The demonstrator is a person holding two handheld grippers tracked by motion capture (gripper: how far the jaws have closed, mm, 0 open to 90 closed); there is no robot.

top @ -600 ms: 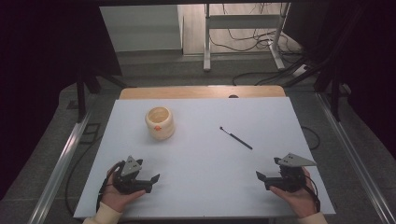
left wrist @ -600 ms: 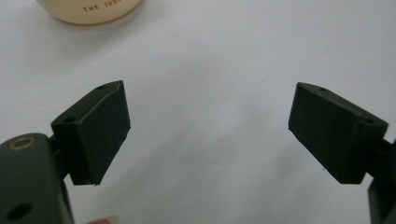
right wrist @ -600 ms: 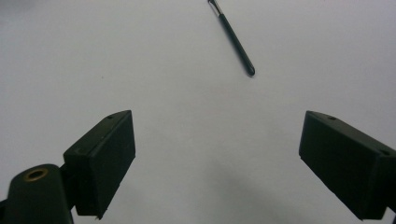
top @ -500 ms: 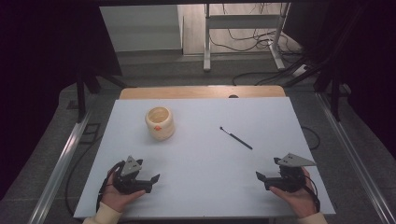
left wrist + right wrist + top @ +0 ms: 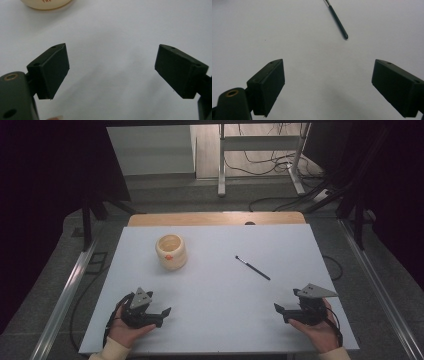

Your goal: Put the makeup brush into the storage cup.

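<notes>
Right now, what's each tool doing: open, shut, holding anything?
Left tool: open, nothing between its jaws.
Right tool: open, nothing between its jaws.

Bare table (image 5: 220,285) around cup (image 5: 171,251), pen (image 5: 253,268)

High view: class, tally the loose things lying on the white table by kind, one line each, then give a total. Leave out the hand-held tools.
Cream round ceramic cup with open top: 1
Thin black brush-like stick with a small metal tip: 1
Total: 2
</notes>
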